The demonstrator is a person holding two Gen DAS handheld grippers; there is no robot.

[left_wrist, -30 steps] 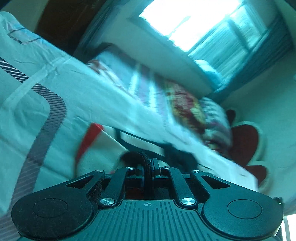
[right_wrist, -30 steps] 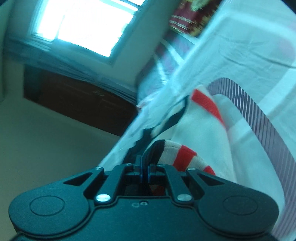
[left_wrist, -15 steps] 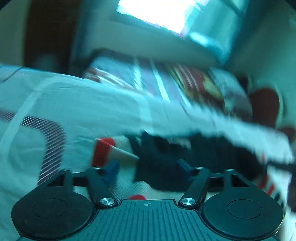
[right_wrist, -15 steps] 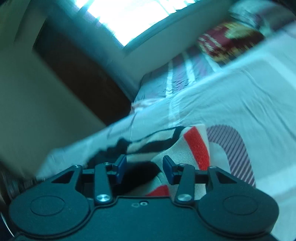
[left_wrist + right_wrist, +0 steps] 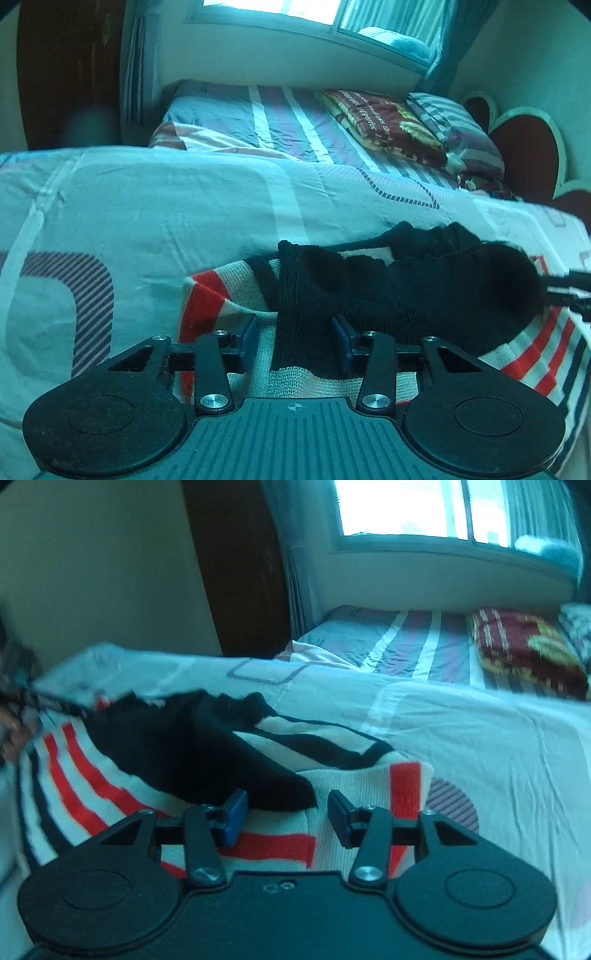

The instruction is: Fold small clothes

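A small knit sweater point(image 5: 388, 291), black with cream, red and navy stripes, lies folded over on the white bedsheet point(image 5: 147, 206). It also shows in the right wrist view point(image 5: 207, 753). My left gripper point(image 5: 295, 341) is open just above the sweater's near edge, with a black fold lying between its blue pads. My right gripper point(image 5: 286, 818) is open over the cream and red striped part, beside a black flap corner. Neither gripper holds anything.
The bed runs back to a striped duvet point(image 5: 280, 118), a folded dark red blanket point(image 5: 384, 122) and a pillow point(image 5: 454, 122) under the window point(image 5: 406, 509). A dark wooden door point(image 5: 240, 565) stands at the left. The other gripper's tip point(image 5: 569, 288) shows at the right edge.
Both grippers were shut on the sweater a second ago. They have opened and let it drop onto the bed, and both views have levelled out.
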